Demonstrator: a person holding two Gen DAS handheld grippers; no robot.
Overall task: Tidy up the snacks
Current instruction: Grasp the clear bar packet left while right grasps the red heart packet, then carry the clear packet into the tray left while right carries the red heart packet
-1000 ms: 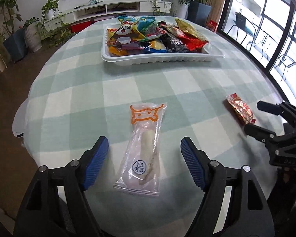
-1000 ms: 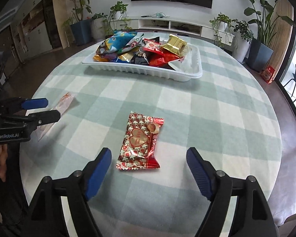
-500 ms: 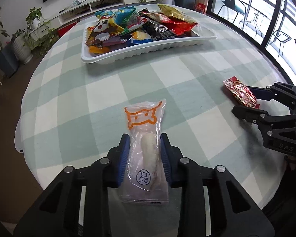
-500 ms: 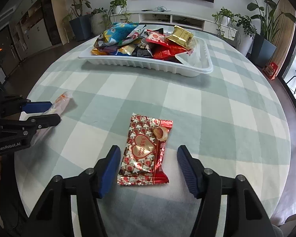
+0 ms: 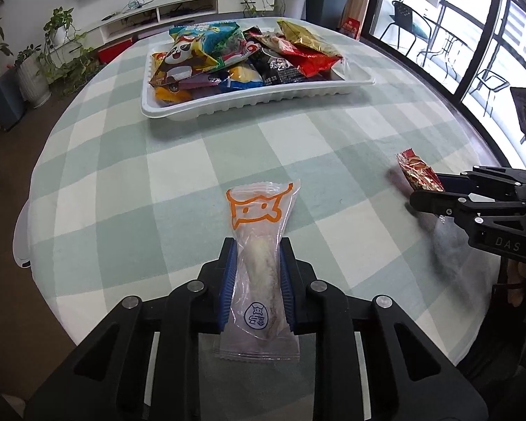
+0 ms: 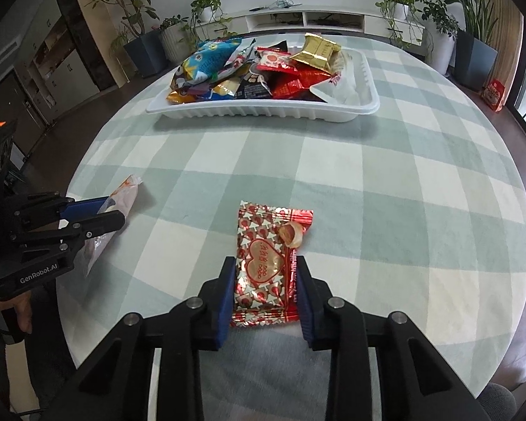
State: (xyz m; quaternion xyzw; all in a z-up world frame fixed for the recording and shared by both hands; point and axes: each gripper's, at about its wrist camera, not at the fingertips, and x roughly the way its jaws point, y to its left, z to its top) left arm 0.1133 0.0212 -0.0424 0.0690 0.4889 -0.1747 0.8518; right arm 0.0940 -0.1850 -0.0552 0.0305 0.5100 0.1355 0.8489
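Note:
My left gripper (image 5: 256,256) is shut on a clear snack packet with an orange cat drawing (image 5: 257,242) and holds it above the checked tablecloth. My right gripper (image 6: 265,273) is shut on a red heart-patterned snack packet (image 6: 266,259). The right gripper (image 5: 438,193) with the red packet (image 5: 417,173) shows at the right of the left wrist view. The left gripper (image 6: 112,212) with the clear packet (image 6: 122,194) shows at the left of the right wrist view. A white tray (image 5: 249,105) heaped with several snack bags stands at the far side of the table; it also shows in the right wrist view (image 6: 263,110).
The round table (image 6: 403,193) has a green and white checked cloth. Potted plants (image 6: 207,10), a low white TV shelf (image 6: 315,21) and large windows (image 5: 473,52) surround it. The table edge curves close on both sides.
Both grippers went from wide open to shut on their packets. The left closed first on the clear packet and lifted it; the right closed on the red packet.

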